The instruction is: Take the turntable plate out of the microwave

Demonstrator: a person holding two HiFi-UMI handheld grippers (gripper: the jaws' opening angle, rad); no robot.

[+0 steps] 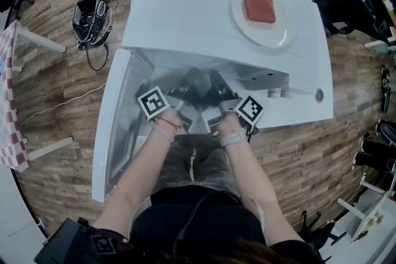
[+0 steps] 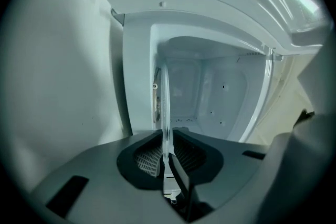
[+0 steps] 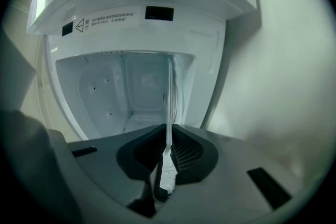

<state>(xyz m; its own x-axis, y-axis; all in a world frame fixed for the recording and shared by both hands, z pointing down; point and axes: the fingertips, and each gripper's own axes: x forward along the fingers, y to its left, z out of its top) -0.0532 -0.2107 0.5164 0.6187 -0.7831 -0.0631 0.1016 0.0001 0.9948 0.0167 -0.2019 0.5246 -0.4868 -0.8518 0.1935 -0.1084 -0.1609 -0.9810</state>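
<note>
A white microwave (image 1: 204, 3) stands with its door (image 1: 114, 127) swung open to the left. The clear glass turntable plate (image 1: 199, 96) is at the mouth of the cavity, held between my two grippers. My left gripper (image 1: 178, 102) is shut on its left rim and my right gripper (image 1: 221, 106) on its right rim. In the left gripper view the plate (image 2: 165, 107) shows edge-on as a thin glass line clamped in the left gripper (image 2: 166, 157). The right gripper view shows the same thin plate edge (image 3: 169, 107) pinched in the right gripper (image 3: 169, 152), with the white cavity (image 3: 115, 92) behind.
On the microwave's top sits a white dish (image 1: 272, 34) with a red block (image 1: 258, 8). Knobs (image 1: 278, 93) line the front panel at right. Cables and a black device (image 1: 93, 3) lie on the wooden floor, a checkered table (image 1: 9, 102) is at left, and black gear (image 1: 346, 3) at right.
</note>
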